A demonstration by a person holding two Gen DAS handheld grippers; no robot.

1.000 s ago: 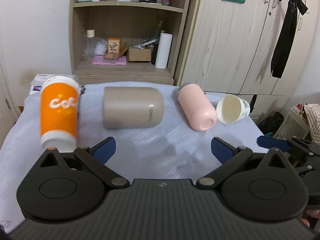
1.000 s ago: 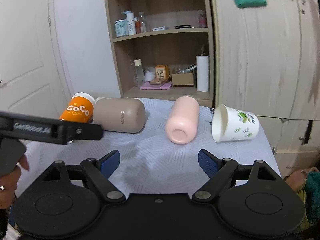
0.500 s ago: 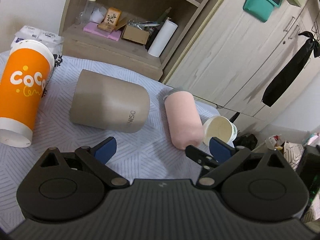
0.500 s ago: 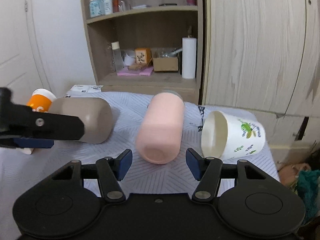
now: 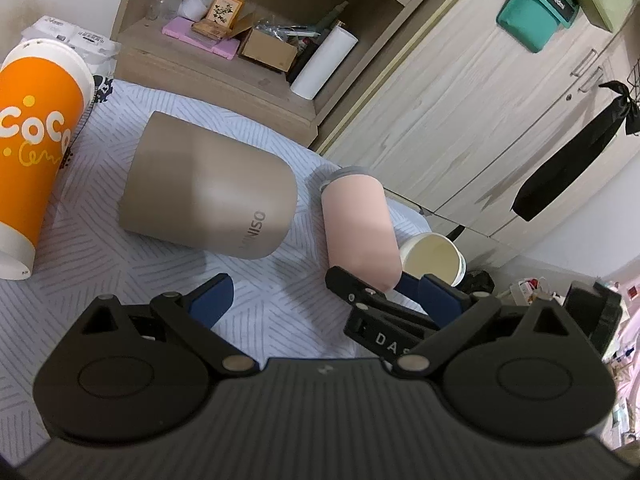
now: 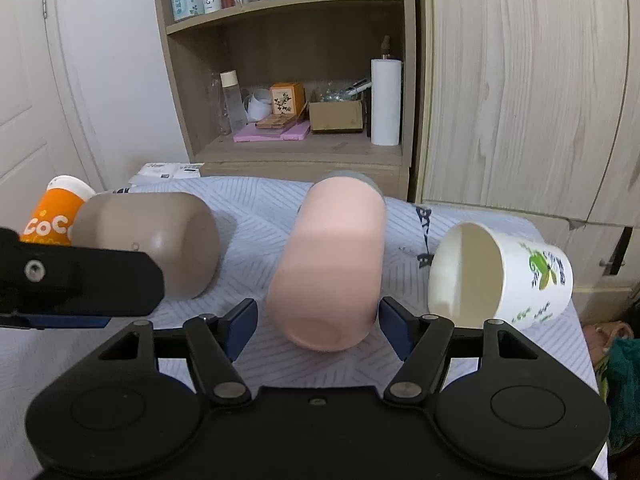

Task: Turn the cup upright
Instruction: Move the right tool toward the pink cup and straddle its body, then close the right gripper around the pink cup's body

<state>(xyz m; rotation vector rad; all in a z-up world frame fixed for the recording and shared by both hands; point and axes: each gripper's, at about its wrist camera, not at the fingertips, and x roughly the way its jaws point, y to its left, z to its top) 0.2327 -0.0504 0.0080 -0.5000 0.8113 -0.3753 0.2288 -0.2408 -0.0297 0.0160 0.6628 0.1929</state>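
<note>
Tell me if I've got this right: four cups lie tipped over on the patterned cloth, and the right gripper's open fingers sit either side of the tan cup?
Not quite. The right wrist view shows the right gripper with its open fingers either side of the pink cup, not the tan cup, which lies further left. The rest holds: four cups lie tipped over on the patterned cloth.

Table (image 6: 256, 200): four cups lying on their sides in a row. From left: tall paper cup (image 6: 52, 216); wide tumbler (image 6: 160, 240) just beside it; slim tumbler (image 6: 332, 264) in the middle; paper cup (image 6: 504, 276) at right, near the table's edge. Shelf unit (image 6: 296, 152) behind the table; cupboard (image 6: 520, 80) to its right.
</note>
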